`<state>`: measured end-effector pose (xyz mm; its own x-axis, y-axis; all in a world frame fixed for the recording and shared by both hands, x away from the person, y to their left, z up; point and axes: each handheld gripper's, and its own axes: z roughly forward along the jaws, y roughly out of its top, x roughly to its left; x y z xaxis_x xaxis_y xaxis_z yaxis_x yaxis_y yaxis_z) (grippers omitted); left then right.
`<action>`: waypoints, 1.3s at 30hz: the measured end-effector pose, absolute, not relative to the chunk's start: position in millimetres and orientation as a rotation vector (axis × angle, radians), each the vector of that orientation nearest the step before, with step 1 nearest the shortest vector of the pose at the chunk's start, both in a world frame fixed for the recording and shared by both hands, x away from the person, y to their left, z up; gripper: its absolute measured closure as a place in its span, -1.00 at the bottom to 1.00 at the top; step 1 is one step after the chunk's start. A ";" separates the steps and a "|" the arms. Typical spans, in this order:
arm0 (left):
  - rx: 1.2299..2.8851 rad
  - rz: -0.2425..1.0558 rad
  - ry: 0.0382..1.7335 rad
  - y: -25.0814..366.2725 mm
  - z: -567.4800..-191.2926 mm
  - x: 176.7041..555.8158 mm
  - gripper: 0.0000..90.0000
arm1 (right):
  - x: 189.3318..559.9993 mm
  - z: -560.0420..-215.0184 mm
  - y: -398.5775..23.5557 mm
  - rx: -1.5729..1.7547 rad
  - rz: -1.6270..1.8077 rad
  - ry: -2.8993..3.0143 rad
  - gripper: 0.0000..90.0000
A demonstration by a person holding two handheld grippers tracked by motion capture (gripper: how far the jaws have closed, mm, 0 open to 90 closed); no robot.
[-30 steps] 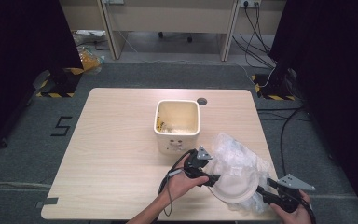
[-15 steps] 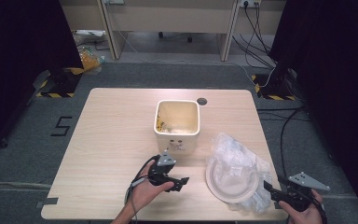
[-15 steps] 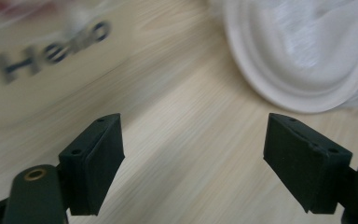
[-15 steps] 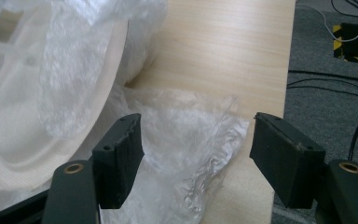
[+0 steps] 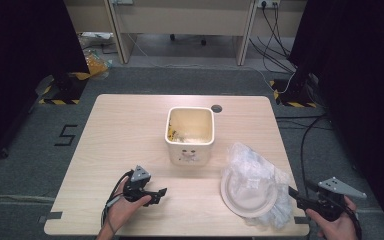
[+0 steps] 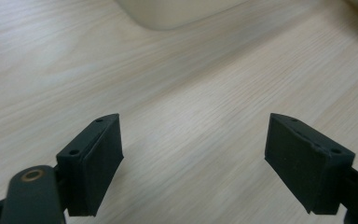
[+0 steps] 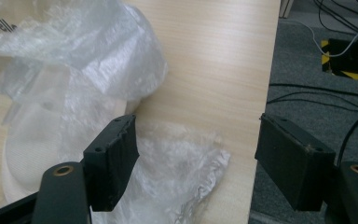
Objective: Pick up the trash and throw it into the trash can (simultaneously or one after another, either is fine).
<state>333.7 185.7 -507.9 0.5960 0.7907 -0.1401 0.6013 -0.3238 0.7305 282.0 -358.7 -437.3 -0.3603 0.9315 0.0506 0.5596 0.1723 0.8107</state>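
A white plate (image 5: 248, 192) lies at the table's front right with crumpled clear plastic wrap (image 5: 255, 170) draped over it. My left gripper (image 5: 161, 195) hovers low over bare wood, front centre-left, well apart from the plate. Its jaws have just been opening and nothing is between them (image 6: 193, 135). My right gripper (image 5: 294, 194) is off the table's right front corner, pointing at the wrap. Its jaws have just been opening too, and they stand wide above the wrap's edge (image 7: 168, 168) without pressing on it (image 7: 196, 135).
A cream square bin (image 5: 190, 132) with scraps inside stands at the table's (image 5: 120, 130) middle; its base shows in the left gripper view (image 6: 177, 11). A small round hole (image 5: 216, 108) sits behind it. Cables and grey floor (image 7: 317, 70) lie beyond the right edge.
My left gripper has left the wrap and moved left across the table. My right gripper has drawn back to the right, off the plate, and risen a little. Both jaws stand wider.
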 end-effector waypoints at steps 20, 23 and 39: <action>2.074 0.464 1.105 208.7 -523.3 330.9 -0.70 | 325.0 -399.3 -315.1 1.196 1.110 2.138 -0.29; 2.067 0.463 1.110 208.4 -523.4 330.9 -0.71 | 335.7 -395.0 -306.5 1.170 1.092 2.172 -0.25; 2.073 0.463 1.105 208.8 -523.4 331.0 -0.71 | 396.8 -402.7 -267.0 1.117 1.015 2.349 -0.07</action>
